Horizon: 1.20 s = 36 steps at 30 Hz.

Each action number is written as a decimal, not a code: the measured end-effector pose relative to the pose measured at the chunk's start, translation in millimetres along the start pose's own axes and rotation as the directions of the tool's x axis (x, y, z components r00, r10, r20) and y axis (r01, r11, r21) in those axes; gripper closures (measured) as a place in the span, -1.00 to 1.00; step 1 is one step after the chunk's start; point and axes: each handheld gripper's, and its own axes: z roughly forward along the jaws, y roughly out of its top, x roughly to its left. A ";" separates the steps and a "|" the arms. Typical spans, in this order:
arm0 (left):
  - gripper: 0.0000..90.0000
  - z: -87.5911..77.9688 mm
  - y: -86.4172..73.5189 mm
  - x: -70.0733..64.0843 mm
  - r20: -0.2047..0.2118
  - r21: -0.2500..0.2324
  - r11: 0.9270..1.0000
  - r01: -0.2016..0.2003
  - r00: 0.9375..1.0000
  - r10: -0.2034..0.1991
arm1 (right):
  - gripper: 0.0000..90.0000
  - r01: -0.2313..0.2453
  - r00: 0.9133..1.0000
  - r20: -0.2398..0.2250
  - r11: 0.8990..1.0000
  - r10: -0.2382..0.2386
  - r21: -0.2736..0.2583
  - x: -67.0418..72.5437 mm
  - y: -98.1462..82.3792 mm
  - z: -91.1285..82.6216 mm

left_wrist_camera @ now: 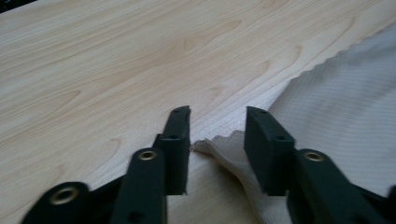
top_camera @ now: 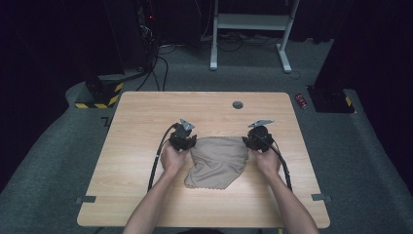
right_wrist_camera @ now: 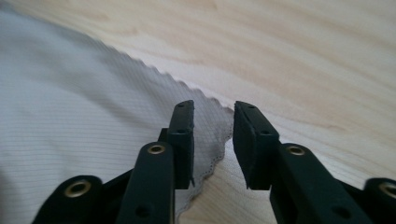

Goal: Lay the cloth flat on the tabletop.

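A beige cloth (top_camera: 216,161) lies crumpled in the middle of the light wooden table (top_camera: 146,112). My left gripper (top_camera: 182,139) rests at the cloth's far left corner and my right gripper (top_camera: 257,139) at its far right corner, each held by a hand. In the left gripper view the left gripper (left_wrist_camera: 217,112) has its jaws apart, and a scalloped corner of the cloth (left_wrist_camera: 336,93) lies on the wood between them, unpressed. In the right gripper view the right gripper (right_wrist_camera: 213,106) also stands parted, with the corner of the cloth (right_wrist_camera: 70,107) lying loose in the gap.
A grey round grommet (top_camera: 237,105) sits near the table's far edge. On the floor behind are a white desk frame (top_camera: 251,22), a red can (top_camera: 301,101) and a yellow-black striped base (top_camera: 100,95). Bare wood surrounds the cloth.
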 end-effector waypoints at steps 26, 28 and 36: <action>-0.12 -65.2 -98.8 -31.7 0.051 -0.002 1.000 0.028 0.998 -0.028 | 0.75 0.093 0.986 -0.137 0.996 -0.091 0.007 46.8 -74.8 -34.0; -0.15 -64.9 -100.9 -31.4 0.052 -0.016 0.999 0.038 0.998 -0.037 | 0.91 0.113 0.985 -0.135 0.994 -0.110 0.008 48.8 -74.6 -34.5; -0.26 -63.7 -103.7 -28.7 0.058 -0.023 0.997 0.075 0.996 -0.074 | 0.97 0.109 0.983 -0.149 0.994 -0.111 -0.023 51.6 -67.7 -49.1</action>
